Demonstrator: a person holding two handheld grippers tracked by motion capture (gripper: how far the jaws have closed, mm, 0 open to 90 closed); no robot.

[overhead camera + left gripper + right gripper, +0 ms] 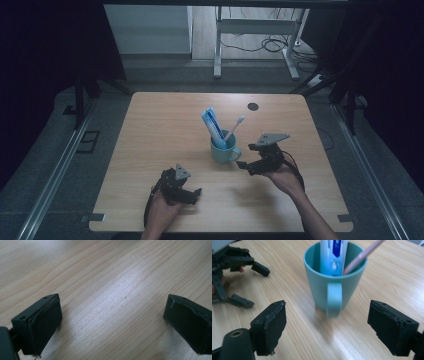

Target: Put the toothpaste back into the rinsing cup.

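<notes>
Mug [332, 287] (handle toward right claw [327, 327]) stands apparently mid-table, uncrowded.

Pretty dim room here, with most of the light falling on a light wooden table [165, 200] that's sitting on grey carpet [55, 150]. Metal rails [55, 175] are running along the floor on both sides, and a white desk frame [255, 30] is standing at the back with cables [270, 45] trailing around it.
</notes>
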